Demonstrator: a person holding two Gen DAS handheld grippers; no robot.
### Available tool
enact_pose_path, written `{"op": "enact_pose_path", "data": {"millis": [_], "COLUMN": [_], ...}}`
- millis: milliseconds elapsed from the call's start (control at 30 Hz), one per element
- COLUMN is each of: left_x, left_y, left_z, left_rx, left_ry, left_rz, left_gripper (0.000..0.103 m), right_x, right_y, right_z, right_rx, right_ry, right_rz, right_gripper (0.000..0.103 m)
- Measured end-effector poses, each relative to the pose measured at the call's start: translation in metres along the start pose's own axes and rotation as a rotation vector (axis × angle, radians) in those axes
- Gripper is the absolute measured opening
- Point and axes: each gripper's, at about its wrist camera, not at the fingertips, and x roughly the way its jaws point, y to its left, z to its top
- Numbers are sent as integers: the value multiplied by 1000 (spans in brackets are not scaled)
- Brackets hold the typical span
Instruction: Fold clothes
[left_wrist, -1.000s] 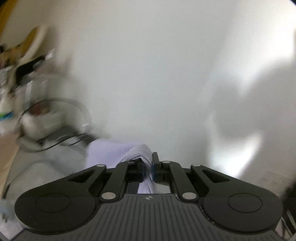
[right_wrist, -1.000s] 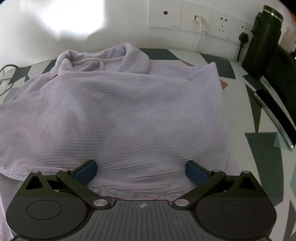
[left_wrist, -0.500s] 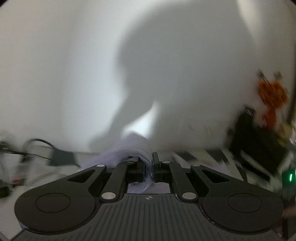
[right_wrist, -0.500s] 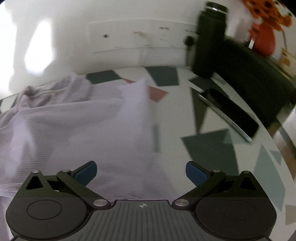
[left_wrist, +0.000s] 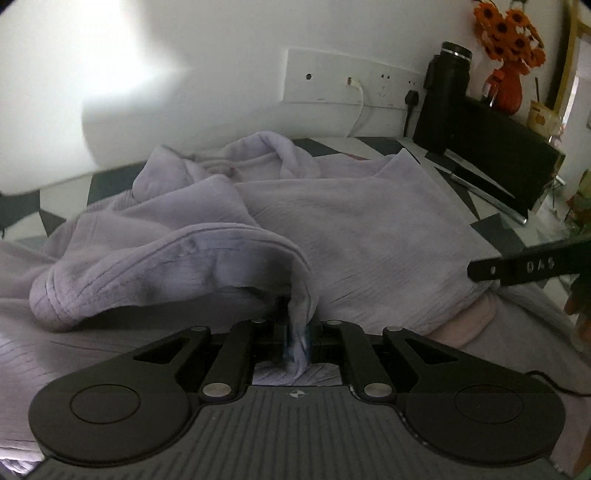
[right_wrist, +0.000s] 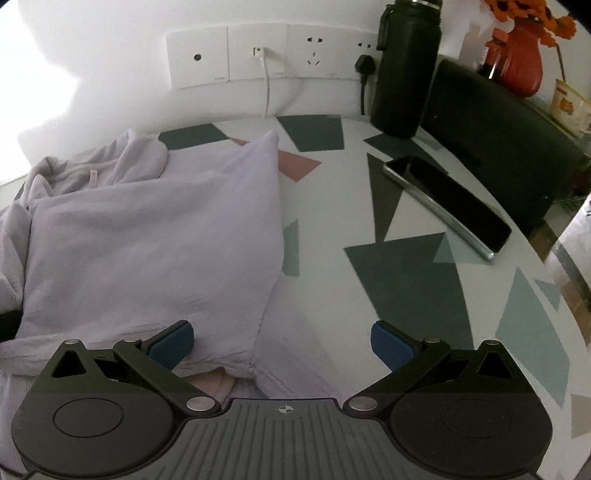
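On the tabletop (right_wrist: 332, 206), white with dark green and pink triangles, a lilac sweater (right_wrist: 147, 236) lies spread and partly folded, its collar toward the wall and its right edge folded over in a straight line. Close to the camera in the left wrist view, the left tool (left_wrist: 295, 332) has a bunched fold of the sweater (left_wrist: 332, 229) between its fingers, one sleeve arching up from there; its jaws are opening, with the cloth between them. Over the sweater's near right corner, the right tool (right_wrist: 282, 341) hovers with its blue pads (right_wrist: 171, 341) wide apart and nothing gripped. Against the wall stand a socket strip (right_wrist: 258, 51), a black flask (right_wrist: 404, 70) and an orange vase (right_wrist: 517, 62); a phone (right_wrist: 447, 203) lies to the right.
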Motion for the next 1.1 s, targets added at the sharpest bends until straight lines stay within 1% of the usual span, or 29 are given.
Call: {"op": "enact_pose_path", "data": {"millis": [33, 67, 100, 133, 167, 233, 267, 333, 367, 433, 533, 567, 667, 733, 833, 900, 1000, 1067, 1100], "left_x": [-2, -4, -11, -21, -33, -62, -75, -95, -102, -113, -121, -121, -115, -109, -99, -94, -99, -102, -103], "left_y": [2, 3, 4, 5, 6, 12, 17, 33, 43, 66, 99, 105, 117, 120, 120, 120, 115, 113, 112], "left_z": [2, 3, 3, 3, 1, -8, -12, -22, -27, -39, -60, -65, -78, -82, -83, -83, -86, -90, -92], "left_rx": [3, 5, 21, 44, 66, 101, 109, 76, 39, -88, -305, -345, -414, -406, -350, -313, -279, -255, -243], "left_ry": [6, 11, 7, -3, -32, -124, -155, -165, -160, -138, -107, -97, -70, -55, -27, -5, 7, 9, 10], "left_rz": [-2, -5, -3, 0, 16, 58, 71, 95, 113, 153, 179, 187, 213, 228, 271, 297, 292, 288, 287], "left_gripper": [20, 31, 38, 57, 76, 83, 86, 86, 86, 86, 86, 86, 86, 86, 86, 86, 86, 86, 86], "right_x": [1, 1, 0, -1, -2, -7, -10, -15, -17, -20, -27, -30, -41, -50, -60, -65, -70, -68, -66], "right_y": [2, 4, 6, 8, 10, 17, 21, 29, 34, 46, 68, 75, 100, 117, 143, 161, 186, 202, 210], "right_z": [0, 1, 1, 2, 3, 5, 7, 10, 11, 14, 18, 19, 25, 28, 30, 30, 25, 20, 17], "right_rx": [-2, -2, -3, -5, -10, -21, -31, -51, -65, -94, -141, -159, -215, -260, -352, -407, -508, -581, -619], "right_ry": [4, 6, 7, 6, 3, -4, -10, -21, -25, -32, -52, -61, -102, -145, -198, -217, -236, -244, -248], "right_rz": [1, 1, 1, 1, 4, 15, 24, 44, 56, 79, 120, 135, 181, 221, 273, 307, 357, 355, 351], "right_gripper": [102, 102, 102, 102, 102, 102, 102, 102, 102, 102, 102, 102, 102, 102, 102, 102, 102, 102, 99]}}
